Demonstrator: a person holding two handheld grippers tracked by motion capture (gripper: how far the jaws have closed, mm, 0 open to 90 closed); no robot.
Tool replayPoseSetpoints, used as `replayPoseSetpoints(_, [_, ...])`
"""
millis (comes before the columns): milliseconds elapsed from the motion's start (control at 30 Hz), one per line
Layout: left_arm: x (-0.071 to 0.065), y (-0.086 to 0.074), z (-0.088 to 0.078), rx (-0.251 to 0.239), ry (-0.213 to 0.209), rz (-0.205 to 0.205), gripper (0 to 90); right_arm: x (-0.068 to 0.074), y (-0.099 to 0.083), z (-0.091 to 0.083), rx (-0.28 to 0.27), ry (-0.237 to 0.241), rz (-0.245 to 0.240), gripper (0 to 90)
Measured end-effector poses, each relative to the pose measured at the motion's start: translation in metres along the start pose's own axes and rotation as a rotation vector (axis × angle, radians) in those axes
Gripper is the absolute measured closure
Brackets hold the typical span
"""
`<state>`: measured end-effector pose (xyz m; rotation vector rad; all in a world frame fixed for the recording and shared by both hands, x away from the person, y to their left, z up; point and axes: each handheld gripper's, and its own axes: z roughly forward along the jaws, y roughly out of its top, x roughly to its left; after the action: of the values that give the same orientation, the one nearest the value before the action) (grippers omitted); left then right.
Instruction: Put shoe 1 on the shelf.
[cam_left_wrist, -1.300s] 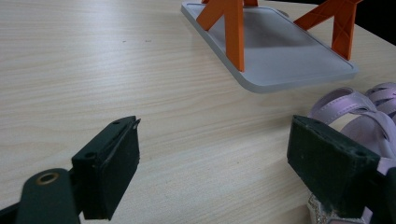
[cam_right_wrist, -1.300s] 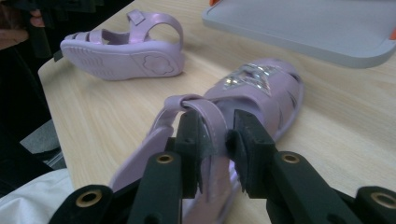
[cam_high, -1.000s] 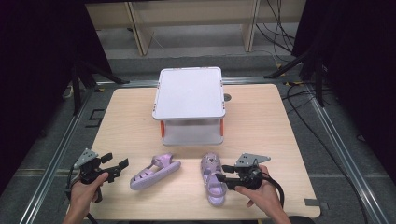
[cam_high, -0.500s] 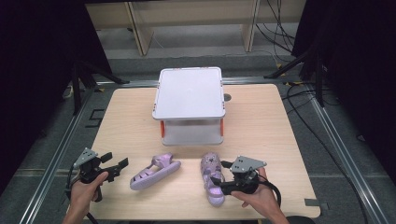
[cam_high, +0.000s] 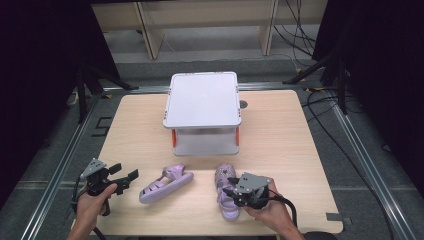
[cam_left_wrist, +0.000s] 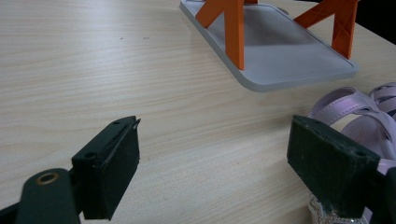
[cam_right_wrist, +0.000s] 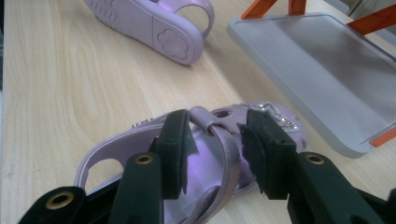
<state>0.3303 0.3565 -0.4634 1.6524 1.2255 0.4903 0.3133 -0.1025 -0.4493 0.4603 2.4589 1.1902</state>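
Two purple sandals lie near the table's front edge. One sandal (cam_high: 166, 184) (cam_right_wrist: 154, 28) rests on its side, sole showing. The other sandal (cam_high: 225, 176) (cam_right_wrist: 275, 116) sits upright, and my right gripper (cam_high: 231, 192) (cam_right_wrist: 217, 126) has just been closing its jaws on that sandal's middle strap, with a pad against each side of it. My left gripper (cam_high: 125, 172) (cam_left_wrist: 215, 163) stands open just left of the tipped sandal (cam_left_wrist: 355, 112), low over bare wood, with nothing between its jaws.
A white two-level stand (cam_high: 202, 100) on orange legs occupies the table's middle, just beyond the sandals; its lower plate (cam_left_wrist: 289, 51) (cam_right_wrist: 322, 65) lies close to both grippers. Bare wooden tabletop (cam_high: 280, 135) spreads to either side of it.
The right gripper has shifted slightly left over the upright sandal and its jaws now sit on the strap. The left gripper and the tipped sandal have stayed put.
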Motion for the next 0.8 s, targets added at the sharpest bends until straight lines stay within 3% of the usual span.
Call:
replayPoseSetpoints(100, [0.0001, 0.0014, 0.0006, -0.004, -0.005, 0.017, 16.3, 0.0014, -0.0034, -0.0002, 0.038, -0.011, -0.011, 58.9])
replayPoseSetpoints(133, [0.0014, 0.0013, 0.0029, -0.028, -0.032, 0.03, 16.3, 0.0014, -0.0034, -0.0002, 0.038, -0.011, -0.011, 58.9])
replayPoseSetpoints(200, [0.0008, 0.0006, 0.0014, -0.009, -0.012, 0.019, 16.3, 0.0012, -0.0046, -0.0005, 0.036, -0.005, -0.007, 62.4])
replayPoseSetpoints(233, [0.0026, 0.0, 0.0037, -0.023, -0.033, 0.032, 16.3, 0.0005, -0.0044, -0.0002, 0.033, -0.01, -0.008, 63.6])
replayPoseSetpoints(300, [0.0028, -0.0006, 0.0037, -0.023, -0.032, 0.031, 16.3, -0.0025, -0.0038, 0.0041, 0.04, -0.022, 0.004, 64.9])
replayPoseSetpoints(333, [0.0023, -0.0007, 0.0034, -0.025, -0.034, 0.026, 16.3, -0.0025, -0.0038, 0.0041, 0.04, -0.022, 0.004, 64.9])
replayPoseSetpoints(367, [-0.0007, -0.0011, -0.0002, 0.003, 0.001, -0.008, 16.3, -0.0029, -0.0041, 0.0058, 0.047, -0.024, 0.004, 66.4])
replayPoseSetpoints(467, [-0.0006, -0.0002, 0.0, 0.001, -0.007, 0.013, 16.3, -0.004, -0.004, 0.0063, 0.052, -0.039, -0.008, 71.9])
replayPoseSetpoints(533, [0.0016, 0.0002, 0.0033, -0.024, -0.038, 0.042, 16.3, -0.0048, -0.0043, 0.0047, 0.052, -0.052, -0.005, 76.1])
replayPoseSetpoints(600, [0.0009, -0.0002, 0.003, -0.024, -0.036, 0.027, 16.3, -0.0064, -0.0033, 0.0028, 0.049, -0.054, 0.002, 77.5])
replayPoseSetpoints(633, [-0.0002, -0.0004, 0.0006, -0.007, -0.014, 0.013, 16.3, -0.0063, -0.0028, 0.0021, 0.046, -0.053, 0.007, 77.9])
replayPoseSetpoints(667, [0.0023, 0.0003, 0.002, -0.021, -0.034, 0.049, 16.3, -0.0055, -0.0005, 0.001, 0.03, -0.055, 0.013, 79.0])
replayPoseSetpoints(700, [0.0018, -0.0001, 0.0019, -0.021, -0.032, 0.031, 16.3, -0.0055, -0.0005, 0.001, 0.03, -0.055, 0.013, 79.0])
replayPoseSetpoints(733, [-0.0003, -0.0007, -0.0008, -0.001, -0.003, -0.001, 16.3, -0.0051, 0.0031, -0.0011, 0.005, -0.048, 0.023, 79.4])
replayPoseSetpoints(800, [-0.0002, -0.0008, -0.0003, -0.006, -0.006, -0.001, 16.3, -0.0052, 0.005, -0.0024, -0.006, -0.044, 0.034, 79.4])
